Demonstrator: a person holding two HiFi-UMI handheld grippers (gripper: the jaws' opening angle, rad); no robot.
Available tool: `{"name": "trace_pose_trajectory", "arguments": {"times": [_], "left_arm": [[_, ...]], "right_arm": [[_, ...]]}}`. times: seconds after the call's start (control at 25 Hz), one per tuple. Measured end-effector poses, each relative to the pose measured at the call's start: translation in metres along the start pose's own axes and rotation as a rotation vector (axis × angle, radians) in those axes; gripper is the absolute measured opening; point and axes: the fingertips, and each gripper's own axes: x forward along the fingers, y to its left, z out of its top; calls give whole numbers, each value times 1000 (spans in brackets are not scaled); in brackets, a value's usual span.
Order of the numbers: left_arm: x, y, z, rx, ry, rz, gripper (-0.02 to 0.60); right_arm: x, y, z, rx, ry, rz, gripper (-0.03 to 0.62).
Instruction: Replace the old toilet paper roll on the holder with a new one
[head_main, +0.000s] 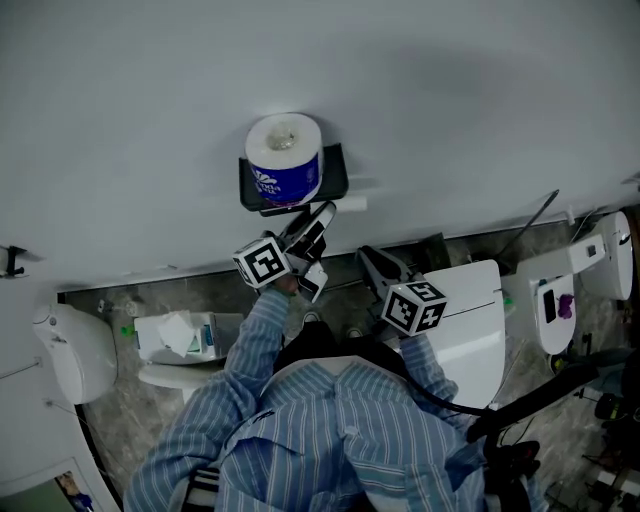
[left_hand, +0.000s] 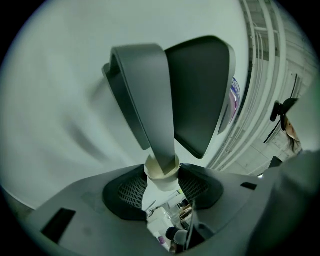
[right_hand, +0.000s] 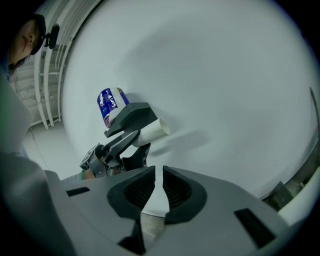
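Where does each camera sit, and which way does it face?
Head view: on the person's head, looking down at holder, striped sleeves, left gripper, right gripper.
Left gripper view: rides that gripper, facing cardboard tube between its jaws.
Right gripper view: rides that gripper, facing wall; jaws together.
Both head and right gripper views show wrapped roll.

left gripper (head_main: 320, 218): raised forward on outstretched striped-sleeved arm, jaws wide, pads pressed on cardboard tube (left_hand: 162, 176). right gripper (right_hand: 155, 183): held back nearer the body, jaws nearly together, empty.

Matt plastic holder (head_main: 334, 170); smooth cardboard tube (head_main: 352, 204)
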Motion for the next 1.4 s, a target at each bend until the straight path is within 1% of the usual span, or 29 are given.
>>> {"name": "trace_pose_trajectory", "arguments": {"times": [0.04, 0.16, 0.32, 0.44, 0.6, 0.72, 0.84, 0.92, 1.12, 1.2, 1.4], "left_arm": [[5, -3, -2, 18, 11, -16, 195], [15, -5, -12, 0, 33, -20, 195], [28, -11, -19, 13, 58, -52, 195], [35, -10, -25, 36, 81, -50, 195], [38, -11, -39, 78, 133, -42, 195], [36, -7, -46, 90, 153, -20, 195], [26, -1, -46, 87, 138, 10, 195], [15, 1, -43, 97, 128, 32, 195], [-14, 3, -36, 127, 107, 79, 195], [-29, 8, -31, 143, 89, 107, 195], [-66, 17, -23, 168, 61, 177, 195]], "right_arm": [[-3, -3, 1, 2, -4, -8, 49], [-11, -9, 2, 6, -10, -26, 49], [-22, -17, 3, 9, -17, -49, 49], [-29, -23, 2, 13, -20, -65, 49], [-32, -24, 1, 4, -13, -67, 49], [-31, -23, 6, -38, -11, -57, 49], [-30, -20, 12, -117, 0, -50, 51], [-28, -13, 16, -160, -5, -29, 49], [-24, 7, 37, -191, -24, 36, 57], [-21, 16, 49, -216, -32, 66, 84], [-9, 48, 83, -315, -62, 128, 180]]}}
